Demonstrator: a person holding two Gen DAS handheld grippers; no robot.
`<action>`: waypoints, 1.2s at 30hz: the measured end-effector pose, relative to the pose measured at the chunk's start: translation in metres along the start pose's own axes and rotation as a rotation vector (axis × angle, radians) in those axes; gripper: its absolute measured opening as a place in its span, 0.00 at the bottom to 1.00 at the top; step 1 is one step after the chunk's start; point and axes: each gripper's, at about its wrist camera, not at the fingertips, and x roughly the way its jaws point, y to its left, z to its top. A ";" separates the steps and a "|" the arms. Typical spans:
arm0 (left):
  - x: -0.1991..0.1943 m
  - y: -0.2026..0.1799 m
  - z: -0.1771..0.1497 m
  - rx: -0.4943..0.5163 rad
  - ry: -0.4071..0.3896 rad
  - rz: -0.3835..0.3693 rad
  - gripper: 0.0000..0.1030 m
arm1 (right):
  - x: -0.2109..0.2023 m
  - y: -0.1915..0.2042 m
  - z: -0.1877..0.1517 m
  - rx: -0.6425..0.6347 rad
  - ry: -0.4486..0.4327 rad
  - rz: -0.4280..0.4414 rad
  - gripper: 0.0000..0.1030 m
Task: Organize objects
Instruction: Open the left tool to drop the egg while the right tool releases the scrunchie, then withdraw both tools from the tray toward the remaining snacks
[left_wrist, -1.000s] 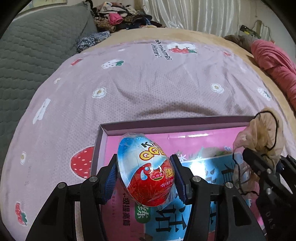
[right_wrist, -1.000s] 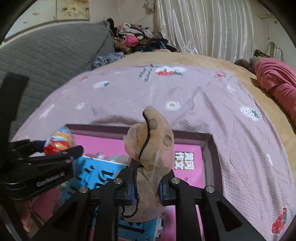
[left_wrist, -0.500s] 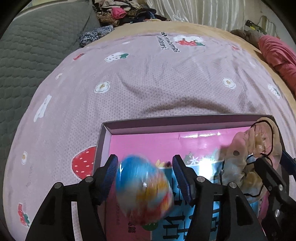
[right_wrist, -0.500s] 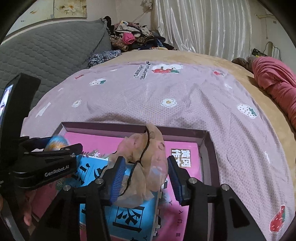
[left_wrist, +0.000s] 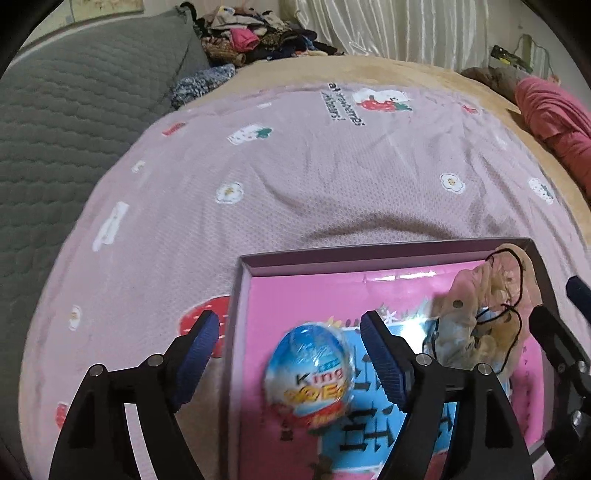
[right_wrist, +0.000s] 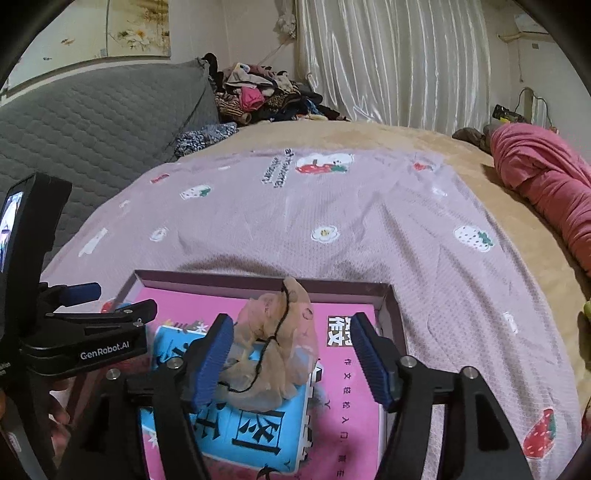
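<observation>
A blue, red and white wrapped chocolate egg (left_wrist: 312, 374) lies in the shallow purple box (left_wrist: 369, 258) on a pink and blue book (left_wrist: 314, 306). My left gripper (left_wrist: 291, 360) hangs over it, jaws opening, pads clear of the egg. A crumpled beige sheer scrunchie with a black cord (right_wrist: 275, 349) rests on the book (right_wrist: 347, 391) in the box (right_wrist: 266, 282). My right gripper (right_wrist: 295, 360) straddles it, jaws opening; whether the left pad (right_wrist: 214, 360) touches the fabric I cannot tell. The scrunchie (left_wrist: 487, 314) shows at the right of the left wrist view.
The box sits on a pink strawberry-print sheet (right_wrist: 332, 221) over a tan blanket. A grey quilted headboard (right_wrist: 92, 122) stands at the left, a clothes pile (right_wrist: 258, 92) at the back, a red garment (right_wrist: 546, 177) on the right. The left gripper's body (right_wrist: 85, 343) is beside the right one.
Both grippers have let go: the egg dropped from the left jaws onto the book, the scrunchie slumped from the right jaws into the box. Both pairs of jaws spread wider and rose slightly.
</observation>
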 end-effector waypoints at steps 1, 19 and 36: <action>-0.004 0.002 -0.002 -0.001 -0.001 -0.006 0.78 | -0.004 0.002 0.001 -0.008 -0.005 0.001 0.68; -0.115 0.034 -0.043 -0.025 -0.163 -0.081 0.81 | -0.119 0.036 -0.014 -0.100 -0.159 -0.052 0.90; -0.211 0.064 -0.097 -0.074 -0.205 -0.181 0.88 | -0.214 0.040 -0.057 -0.050 -0.162 -0.049 0.90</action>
